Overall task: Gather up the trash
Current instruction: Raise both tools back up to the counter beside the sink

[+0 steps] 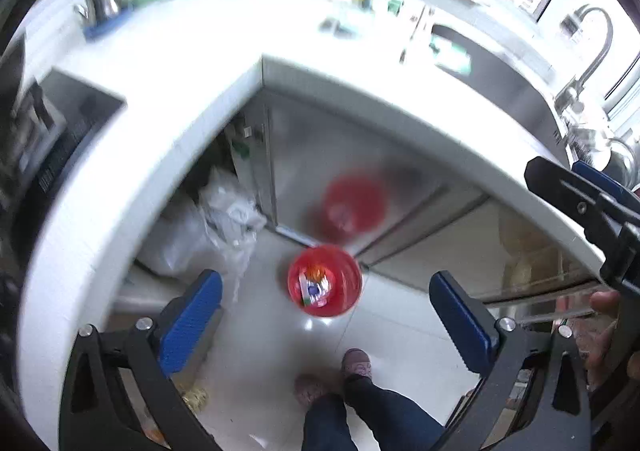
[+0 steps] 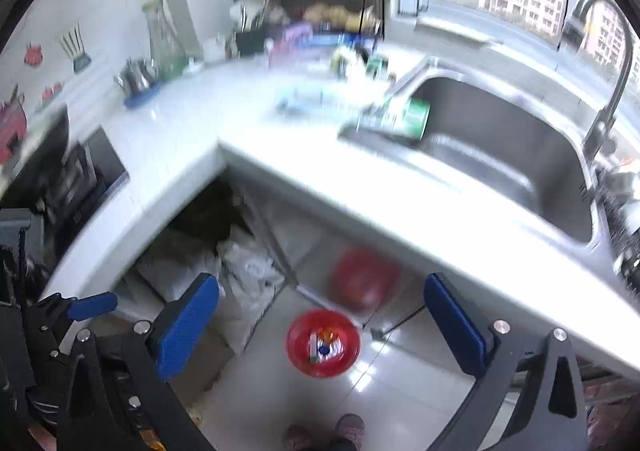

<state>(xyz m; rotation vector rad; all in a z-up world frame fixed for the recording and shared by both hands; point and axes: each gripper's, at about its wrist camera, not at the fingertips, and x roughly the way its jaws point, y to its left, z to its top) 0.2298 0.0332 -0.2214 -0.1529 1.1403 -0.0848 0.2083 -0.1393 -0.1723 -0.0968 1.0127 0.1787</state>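
Red bin (image 1: 325, 281) lies on the floor below the wide-open left hand-held gripper (image 1: 326, 321)

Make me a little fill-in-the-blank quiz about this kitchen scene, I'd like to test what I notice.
1. The round red plastic bin stands on the ____.
2. Inside it lies colourful ____.
3. The left gripper and right gripper both stand ____, holding nothing.
4. The green can lies at the edge of the steel ____.

Missing words: floor; trash; open; sink
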